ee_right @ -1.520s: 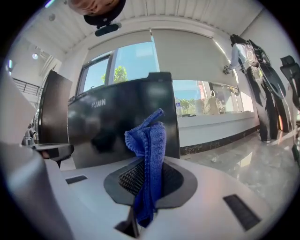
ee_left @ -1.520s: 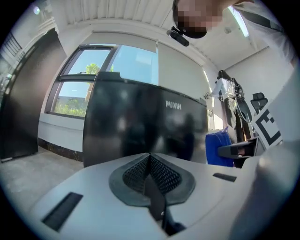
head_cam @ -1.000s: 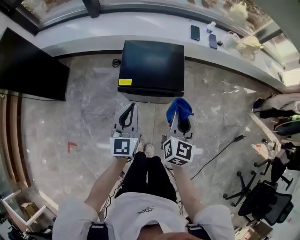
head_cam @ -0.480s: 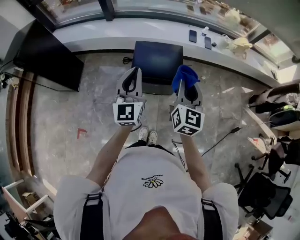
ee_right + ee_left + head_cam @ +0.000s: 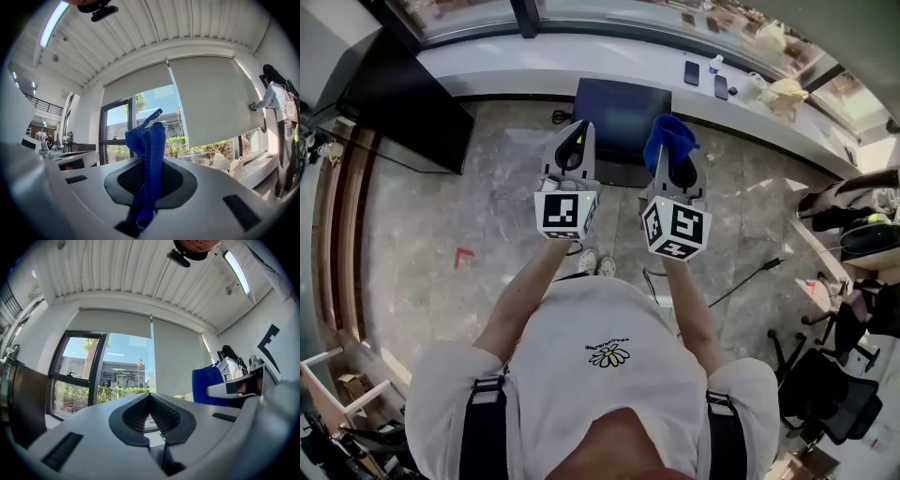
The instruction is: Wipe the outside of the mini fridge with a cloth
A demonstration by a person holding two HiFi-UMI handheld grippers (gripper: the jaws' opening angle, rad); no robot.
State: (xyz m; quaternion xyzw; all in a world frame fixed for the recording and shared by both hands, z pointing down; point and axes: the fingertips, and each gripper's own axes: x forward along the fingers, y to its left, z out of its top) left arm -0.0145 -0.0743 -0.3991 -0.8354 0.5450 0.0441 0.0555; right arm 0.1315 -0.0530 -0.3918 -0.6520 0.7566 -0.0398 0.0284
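The black mini fridge stands on the marble floor against the white window ledge, seen from above. Both grippers are held up high in front of it and touch nothing. My left gripper is shut and empty; in the left gripper view its jaws meet and point at a window and roller blinds. My right gripper is shut on a blue cloth, which sticks out past the tips. In the right gripper view the cloth is pinched between the jaws. The cloth also shows in the left gripper view.
A large black cabinet stands to the left. On the white ledge lie phones and bags. A cable crosses the floor at right, near an office chair. A person stands by the blinds.
Both grippers have risen toward the head camera over the last second. The person has straightened up, and the fridge now looks smaller and farther away. The cloth stays pinched in the right gripper.
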